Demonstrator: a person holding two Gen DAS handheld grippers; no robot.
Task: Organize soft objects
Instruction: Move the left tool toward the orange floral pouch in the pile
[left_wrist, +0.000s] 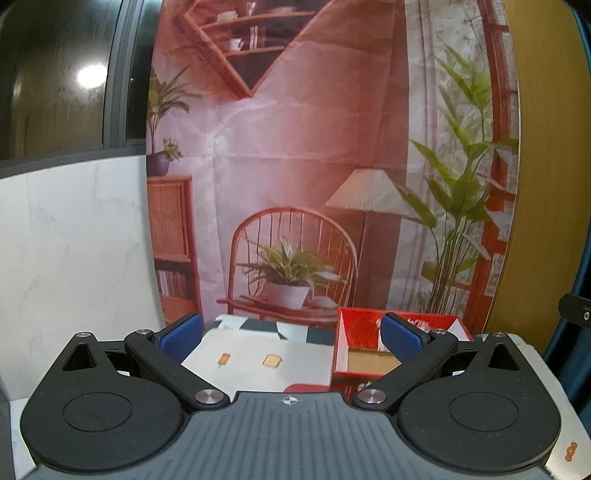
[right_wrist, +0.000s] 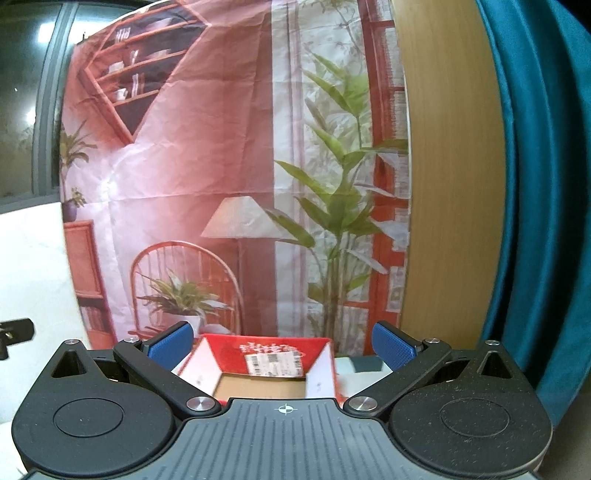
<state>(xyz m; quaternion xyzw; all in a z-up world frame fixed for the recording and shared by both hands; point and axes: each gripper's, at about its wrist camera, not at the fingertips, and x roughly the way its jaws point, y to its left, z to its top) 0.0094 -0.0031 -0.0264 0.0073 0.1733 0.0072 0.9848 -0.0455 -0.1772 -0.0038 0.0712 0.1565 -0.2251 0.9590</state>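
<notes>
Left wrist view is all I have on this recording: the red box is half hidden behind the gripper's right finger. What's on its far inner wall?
Observer: From the right wrist, the red box shows a white printed label on its far inner wall.
Operator: Anything inside it?
Observer: Only its bare brown cardboard floor shows; no soft object is visible there.
Operator: And the right gripper?
Observer: The right gripper is open, empty, with the box between its fingers in that view.

Red box (right_wrist: 266, 350): glossy card outside, raw brown cardboard inside. Backdrop (left_wrist: 295, 147): creased printed cloth.
</notes>
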